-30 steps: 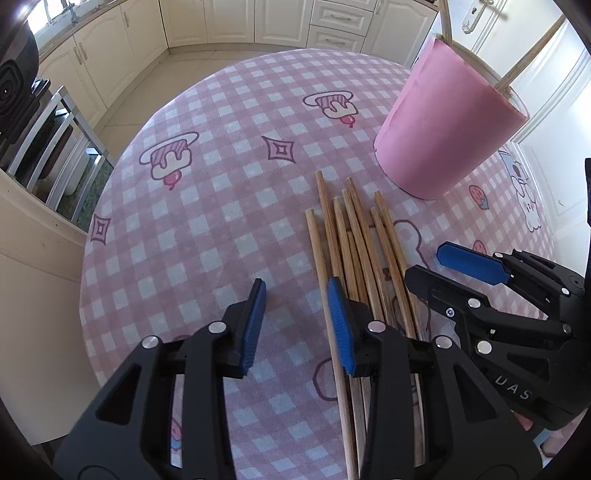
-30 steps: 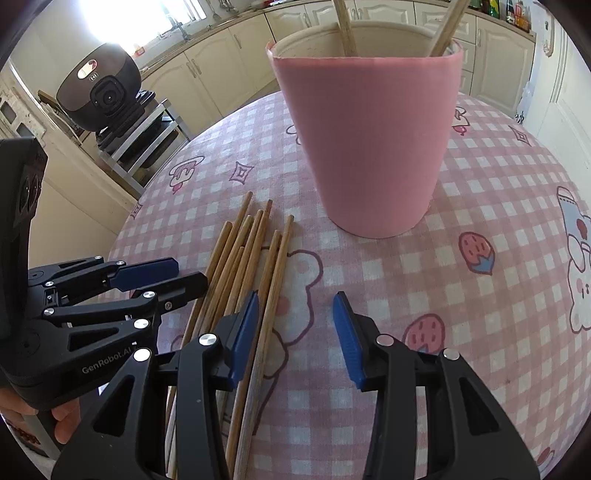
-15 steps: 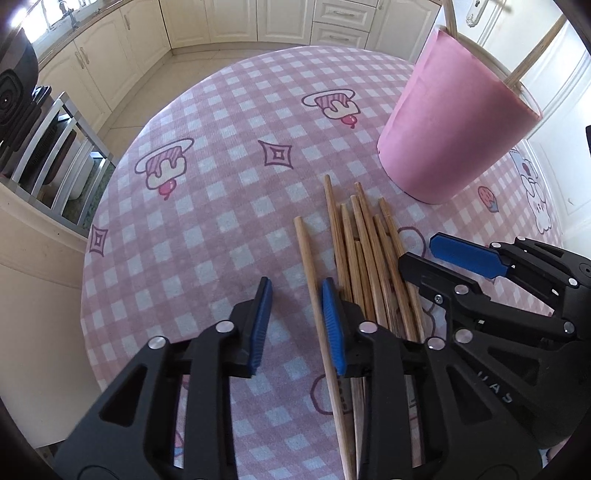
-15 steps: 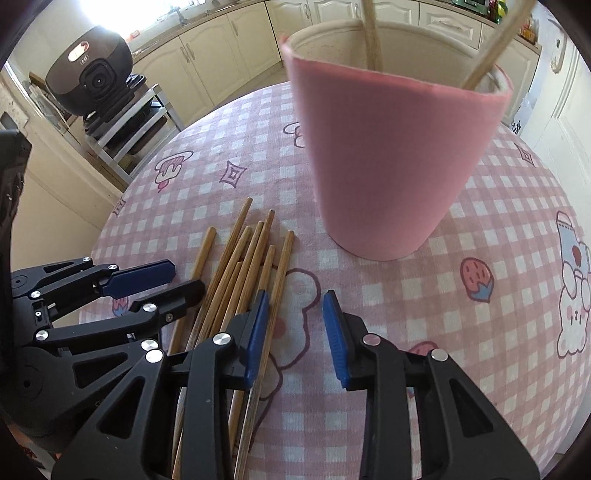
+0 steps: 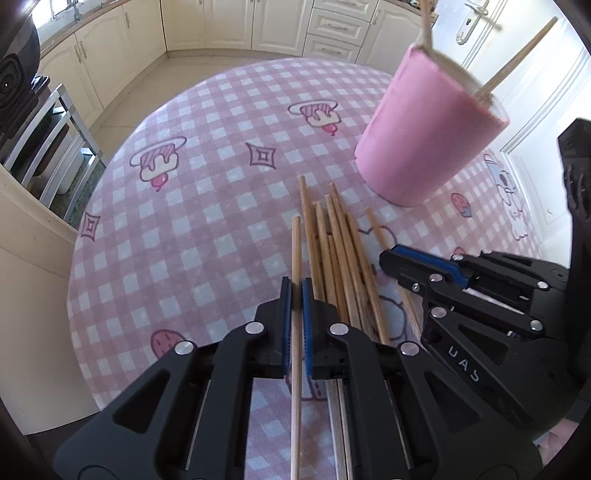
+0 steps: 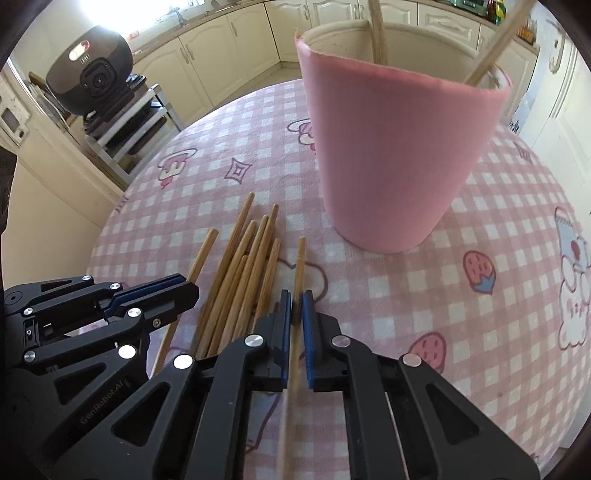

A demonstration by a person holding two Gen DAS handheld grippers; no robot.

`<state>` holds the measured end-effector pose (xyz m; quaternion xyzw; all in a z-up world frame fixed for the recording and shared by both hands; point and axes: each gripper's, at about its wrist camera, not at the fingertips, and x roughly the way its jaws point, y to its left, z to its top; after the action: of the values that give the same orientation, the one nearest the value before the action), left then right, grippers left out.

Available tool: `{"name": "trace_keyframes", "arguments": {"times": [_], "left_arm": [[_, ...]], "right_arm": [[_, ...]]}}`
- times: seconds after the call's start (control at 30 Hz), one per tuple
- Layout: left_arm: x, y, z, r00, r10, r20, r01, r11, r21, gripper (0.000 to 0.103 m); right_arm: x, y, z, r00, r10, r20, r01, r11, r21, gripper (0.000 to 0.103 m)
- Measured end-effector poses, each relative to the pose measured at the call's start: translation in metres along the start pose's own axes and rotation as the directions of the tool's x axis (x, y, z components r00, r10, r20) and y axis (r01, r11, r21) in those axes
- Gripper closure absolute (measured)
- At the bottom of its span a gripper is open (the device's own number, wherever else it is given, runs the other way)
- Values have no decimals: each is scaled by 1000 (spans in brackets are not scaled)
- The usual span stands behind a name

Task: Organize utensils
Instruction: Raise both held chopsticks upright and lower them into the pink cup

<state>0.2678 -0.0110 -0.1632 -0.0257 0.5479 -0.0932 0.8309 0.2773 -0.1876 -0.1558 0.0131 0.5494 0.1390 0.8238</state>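
Several wooden chopsticks (image 5: pixel 334 251) lie in a bundle on the pink checked tablecloth, also seen in the right wrist view (image 6: pixel 243 266). My left gripper (image 5: pixel 296 291) is shut on the leftmost chopstick (image 5: pixel 296 243). My right gripper (image 6: pixel 296 301) is shut on the rightmost chopstick (image 6: pixel 300 262); it shows in the left wrist view (image 5: pixel 417 258). The left gripper shows in the right wrist view (image 6: pixel 162 291). A pink cup (image 5: pixel 424 140) stands beyond the bundle, with two sticks in it (image 6: pixel 399 155).
The round table's edge (image 5: pixel 79 258) drops off at the left. A dark appliance on a metal rack (image 6: pixel 92 77) stands beyond the table. Cream kitchen cabinets (image 5: pixel 229 22) line the back wall. A white door (image 5: pixel 546 122) is at the right.
Both grippers have closed, each on one chopstick at opposite sides of the bundle. The left chopstick has been drawn away from the others.
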Motion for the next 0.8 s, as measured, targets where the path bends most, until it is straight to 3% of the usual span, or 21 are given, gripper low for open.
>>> {"name": "trace_keyframes", "arguments": {"times": [0.13,0.33,0.57,0.8], "left_arm": [[-28,-5,3,998,-17,52,16,1000,16,97],[-84,-18,12,983,-59,171,53,998,39,98],[-149,-41,13,942,-123,312,96,990,103,98],[-185,-61,19,903,-156,400,105,984,147,98]], "right_arm": [[-18,-3,-4,997,60,41,-61,998,22,98],[-81,-4,-4,974,121,194,-121,993,-11,98],[-143,1,-4,928,141,344,-126,990,-67,98],[-175,11,-3,882,90,462,-45,993,-106,99]]}}
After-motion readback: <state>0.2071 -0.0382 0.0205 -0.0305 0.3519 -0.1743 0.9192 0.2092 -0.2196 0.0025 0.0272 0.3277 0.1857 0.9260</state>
